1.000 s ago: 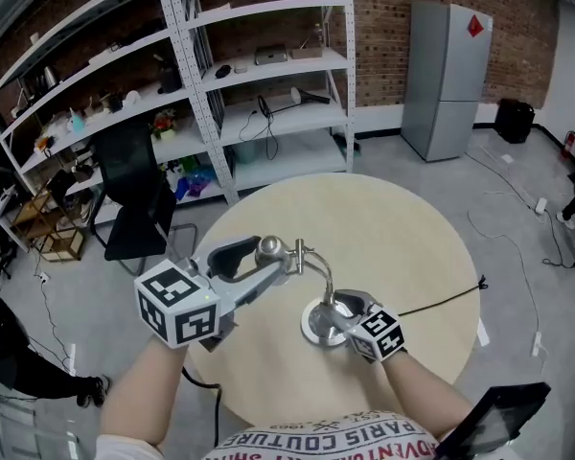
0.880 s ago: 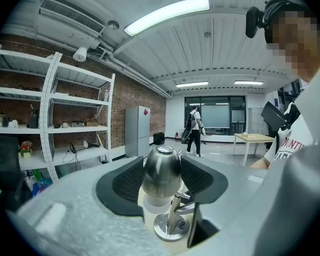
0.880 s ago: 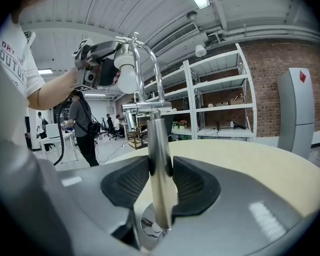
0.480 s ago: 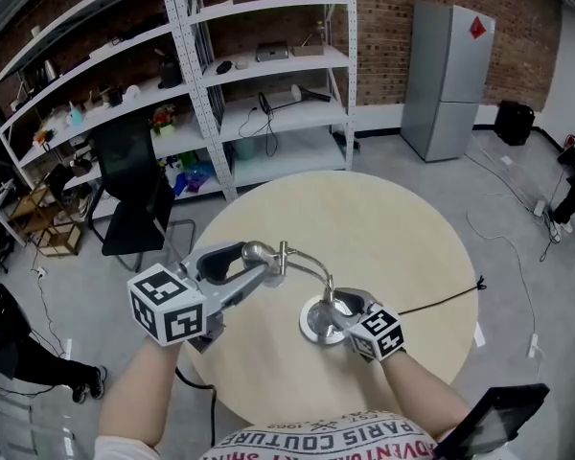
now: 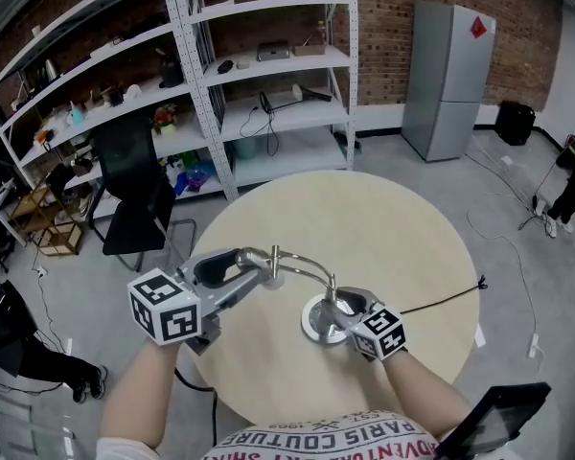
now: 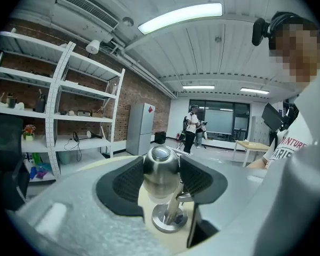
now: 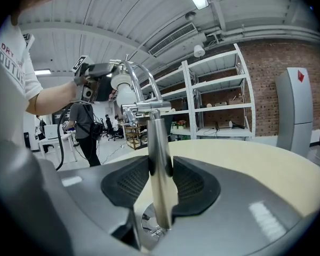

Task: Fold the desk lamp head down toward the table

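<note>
A chrome desk lamp stands on the round beige table (image 5: pixel 393 218), with its round base (image 5: pixel 314 326) near the front edge. My left gripper (image 5: pixel 253 261) grips the rounded lamp head (image 6: pixel 161 168) between its black pads, and its jaws are closing a little on it. The head (image 5: pixel 257 256) hangs left of the base on the curved arm (image 5: pixel 302 260). My right gripper (image 5: pixel 341 305) is shut on the lamp's upright post (image 7: pixel 159 164) just above the base. In the right gripper view, the head (image 7: pixel 122 89) and left gripper show at upper left.
Metal shelving (image 5: pixel 220 75) with clutter and a black chair (image 5: pixel 134 195) stand behind the table. A grey fridge (image 5: pixel 446 80) is at the back right. The lamp's black cord (image 5: pixel 441 303) runs off the table's right edge. A person (image 6: pixel 192 127) stands far off.
My left gripper has carried the lamp head downward and a little left, bending the arm lower over the table. The right gripper has stayed on the post.
</note>
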### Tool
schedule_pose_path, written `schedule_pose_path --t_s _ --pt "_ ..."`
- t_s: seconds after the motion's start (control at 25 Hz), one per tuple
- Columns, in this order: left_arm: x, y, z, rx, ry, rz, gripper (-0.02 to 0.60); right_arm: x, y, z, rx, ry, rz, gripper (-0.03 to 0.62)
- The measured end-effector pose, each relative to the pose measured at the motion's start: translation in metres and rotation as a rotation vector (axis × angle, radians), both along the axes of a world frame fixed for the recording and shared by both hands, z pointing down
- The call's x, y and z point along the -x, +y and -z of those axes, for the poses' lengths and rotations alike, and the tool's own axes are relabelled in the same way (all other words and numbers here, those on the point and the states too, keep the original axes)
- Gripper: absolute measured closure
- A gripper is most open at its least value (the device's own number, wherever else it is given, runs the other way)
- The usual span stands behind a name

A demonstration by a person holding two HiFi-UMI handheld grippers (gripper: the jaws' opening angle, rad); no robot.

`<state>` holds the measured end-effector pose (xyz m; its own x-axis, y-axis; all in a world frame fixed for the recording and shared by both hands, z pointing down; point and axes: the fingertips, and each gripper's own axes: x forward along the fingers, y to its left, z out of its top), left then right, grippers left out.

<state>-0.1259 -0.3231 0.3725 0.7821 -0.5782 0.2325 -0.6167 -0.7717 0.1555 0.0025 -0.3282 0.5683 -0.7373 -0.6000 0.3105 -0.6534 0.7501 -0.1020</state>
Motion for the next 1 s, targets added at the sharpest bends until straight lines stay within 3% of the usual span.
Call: schedule_pose_path --t_s 1.0 --pt "0.034 -0.001 -0.063 0.13 0.11 -0.003 0.356 0.001 0.001 0.001 -0.002 -0.024 0.001 0.453"
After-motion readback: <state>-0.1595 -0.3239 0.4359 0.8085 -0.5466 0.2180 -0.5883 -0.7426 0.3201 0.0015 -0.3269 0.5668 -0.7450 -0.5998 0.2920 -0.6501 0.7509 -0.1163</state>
